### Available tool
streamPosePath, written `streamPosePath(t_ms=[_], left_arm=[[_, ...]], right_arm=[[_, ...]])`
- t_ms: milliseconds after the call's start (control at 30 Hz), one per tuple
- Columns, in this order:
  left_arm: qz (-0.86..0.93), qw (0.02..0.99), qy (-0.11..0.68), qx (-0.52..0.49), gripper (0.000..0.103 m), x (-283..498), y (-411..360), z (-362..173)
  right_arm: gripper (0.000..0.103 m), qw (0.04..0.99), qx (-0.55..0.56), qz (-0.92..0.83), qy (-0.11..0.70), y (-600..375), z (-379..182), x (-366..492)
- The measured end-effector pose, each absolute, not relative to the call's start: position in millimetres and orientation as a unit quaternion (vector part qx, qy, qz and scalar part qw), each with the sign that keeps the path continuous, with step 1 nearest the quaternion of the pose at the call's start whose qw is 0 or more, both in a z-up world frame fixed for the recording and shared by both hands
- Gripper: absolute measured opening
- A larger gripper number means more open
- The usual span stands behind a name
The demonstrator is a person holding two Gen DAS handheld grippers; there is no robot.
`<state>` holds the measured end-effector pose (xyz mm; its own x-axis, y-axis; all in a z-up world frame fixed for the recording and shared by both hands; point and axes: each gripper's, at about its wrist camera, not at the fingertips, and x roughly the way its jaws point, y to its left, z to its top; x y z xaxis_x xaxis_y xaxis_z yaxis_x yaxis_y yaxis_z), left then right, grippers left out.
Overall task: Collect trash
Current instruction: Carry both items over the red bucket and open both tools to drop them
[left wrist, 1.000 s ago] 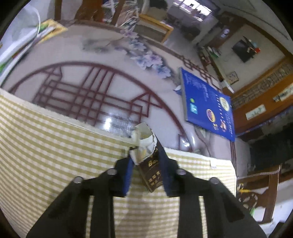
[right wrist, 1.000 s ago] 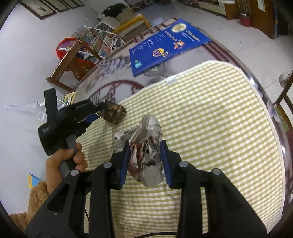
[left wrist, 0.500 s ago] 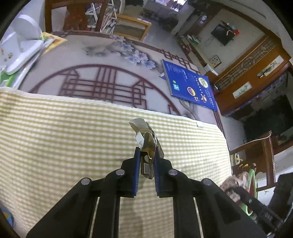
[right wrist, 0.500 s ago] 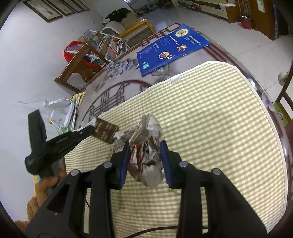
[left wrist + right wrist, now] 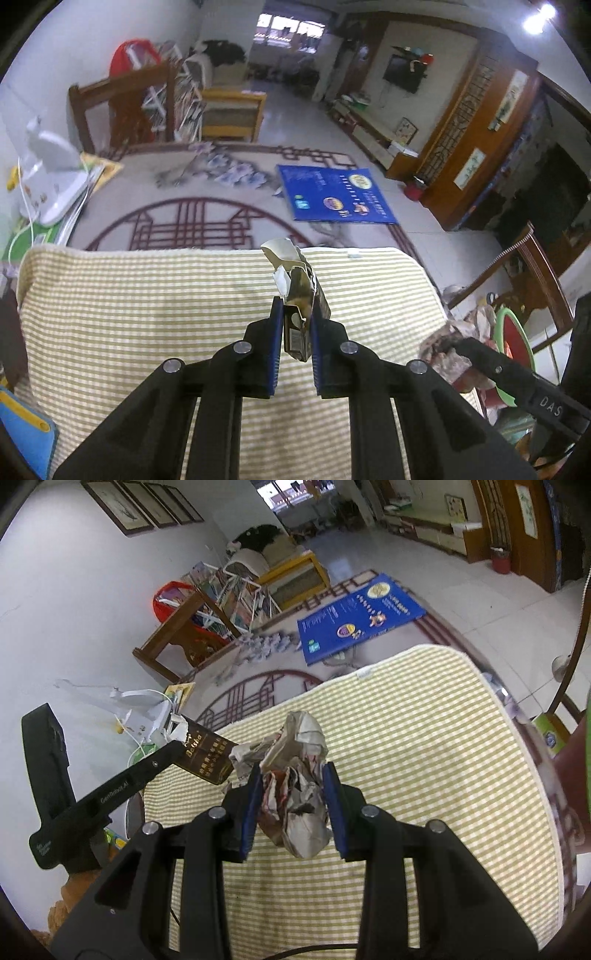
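Trash is sitting in both grippers, clear of the tabletop [image 5: 207,173].

From the left wrist, the left gripper [image 5: 295,334] is clenching a torn brown carton [image 5: 301,295], its fingers [image 5: 276,343] pressing the flattened sides while the ripped top is poking up past them. It is hanging above the yellow checked mat [image 5: 147,314]. At the right edge the other tool is showing, a crumpled wad in front of it, with a green-rimmed basin [image 5: 517,332] just beyond; whether that is the bin I cannot tell.

From the right wrist, the right gripper [image 5: 293,803] is gripping a crumpled newspaper ball [image 5: 295,794] between its fingers [image 5: 334,805], over the same mat. The brown carton is hovering to the left of it.

Nothing else loose is lying on the mat, so pickup looks finished; dropping both pieces somewhere is what seems left.
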<state>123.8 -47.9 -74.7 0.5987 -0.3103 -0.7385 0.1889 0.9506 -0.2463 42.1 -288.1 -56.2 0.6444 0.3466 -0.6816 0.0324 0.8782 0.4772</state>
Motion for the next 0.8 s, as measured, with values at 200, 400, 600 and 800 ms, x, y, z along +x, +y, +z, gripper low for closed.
streamPosePath(t_ms=[200, 400, 600, 800], left_arm=[[-0.16, 0.897, 0.408, -0.052, 0.011, 104, -71, -56], [-0.182, 0.899, 0.397, -0.035, 0.011, 93, -98, -44], [-0.206, 0.896, 0.394, -0.019, 0.011, 85, -131, -39], [-0.218, 0.893, 0.394, -0.009, 0.012, 79, -157, -36]], right_arm=[[0.032, 0.885, 0.241, 0.077, 0.39, -306, -44, 23], [0.034, 0.892, 0.253, 0.059, 0.371, -326, -35, 6], [0.034, 0.896, 0.264, 0.034, 0.356, -354, -30, -9], [0.034, 0.897, 0.273, 0.018, 0.347, -376, -27, -19]])
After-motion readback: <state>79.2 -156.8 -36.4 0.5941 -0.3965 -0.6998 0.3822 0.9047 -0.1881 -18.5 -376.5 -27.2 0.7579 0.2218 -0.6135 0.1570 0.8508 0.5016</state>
